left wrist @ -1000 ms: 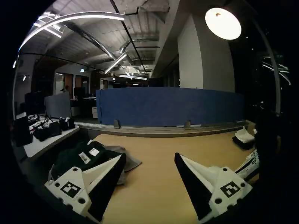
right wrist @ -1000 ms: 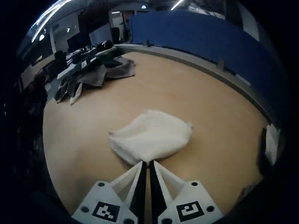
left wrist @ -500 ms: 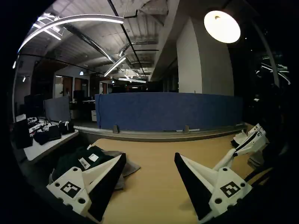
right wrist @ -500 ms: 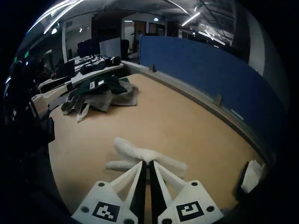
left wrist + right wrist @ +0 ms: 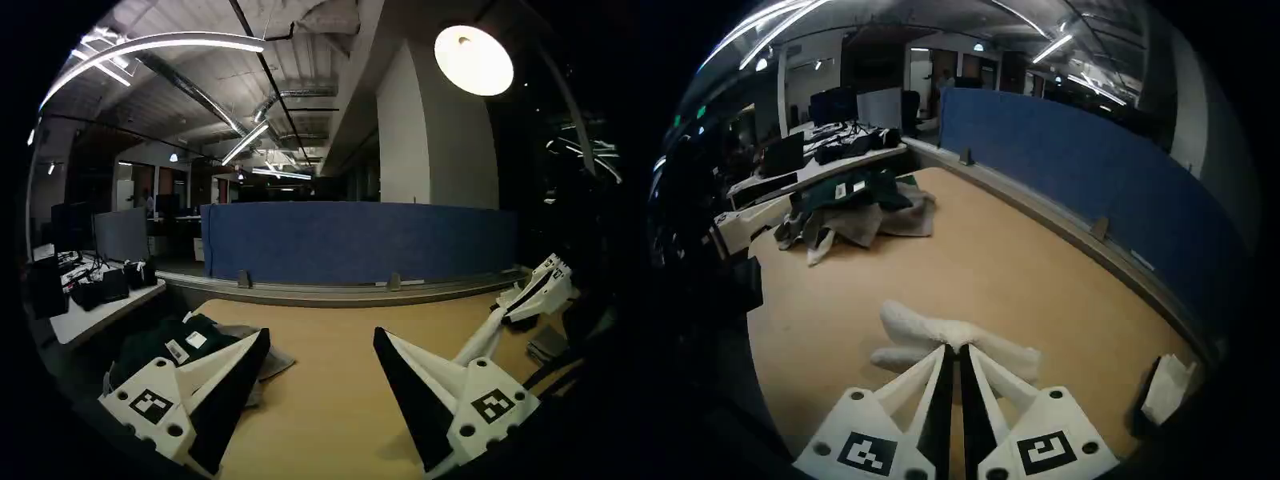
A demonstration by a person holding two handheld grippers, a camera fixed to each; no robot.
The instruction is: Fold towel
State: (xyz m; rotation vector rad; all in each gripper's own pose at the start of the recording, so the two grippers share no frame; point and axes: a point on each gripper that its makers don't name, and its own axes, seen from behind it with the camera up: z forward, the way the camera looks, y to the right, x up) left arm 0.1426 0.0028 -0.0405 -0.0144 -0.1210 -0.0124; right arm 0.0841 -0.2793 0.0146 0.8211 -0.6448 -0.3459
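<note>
Between the tips of my right claw point(image 5: 958, 349), clenched tight, sits a bunched fold of the white towel point(image 5: 916, 324). The rest of the cloth spreads just ahead of the fingers and out to both sides, over the wooden table point(image 5: 1000, 256). Far ahead and to the left lies a heap of dark and grey clothes point(image 5: 856, 210), and a blue divider point(image 5: 1088, 172) runs along the right. My left claw point(image 5: 320, 334) hangs spread wide above the tabletop, gripping nothing.
</note>
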